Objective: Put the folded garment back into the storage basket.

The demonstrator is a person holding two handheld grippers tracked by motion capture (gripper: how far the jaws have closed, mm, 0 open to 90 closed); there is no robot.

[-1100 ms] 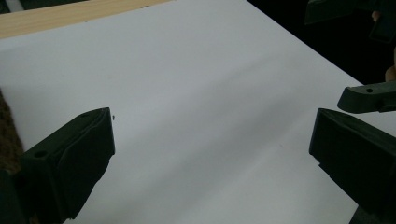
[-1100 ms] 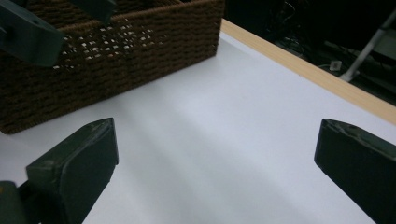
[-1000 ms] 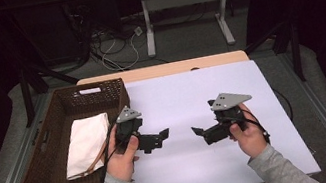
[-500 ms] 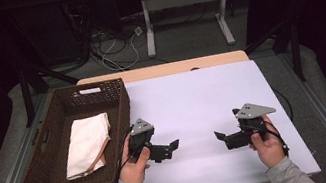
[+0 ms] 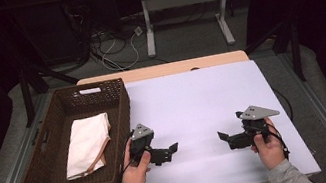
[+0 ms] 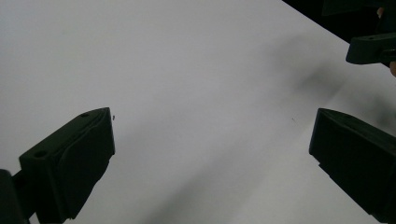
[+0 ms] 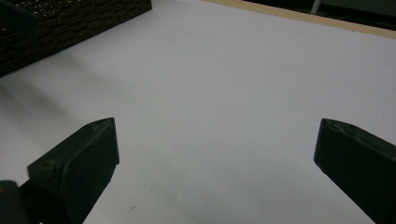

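Left gripper [image 5: 173,149] low over the white table sheet [image 5: 193,101], near the front edge, just right of the basket [image 5: 121,110]; jaws spread wide, nothing between them but bare sheet. Same wide gap in the left gripper view [image 6: 212,154], with part of the other gripper's black jaw at the upper right corner. Right gripper [image 5: 222,138] also low over the sheet, toward the front right, jaws pointing left at the other tool; wide apart and holding nothing, confirmed in the right gripper view [image 7: 217,158], with plain white between the two black jaws. Well apart from each other, tips facing across an open stretch of sheet. Each held by a hand, grey sleeves entering from the bottom of the high view.

Dark brown woven basket on the left part of the table, long side running away from the person, right wall just beside the left gripper. Inside: one folded white cloth [image 5: 88,143], lying flat on the basket floor, slightly angled, a tan edge along its lower right side. Rest of the basket floor bare. Corner of the basket wall [image 7: 70,21] at the upper left of the right gripper view.

Pale wooden table edge [image 5: 162,69] beyond the sheet; cables on the floor [image 5: 117,43] behind.
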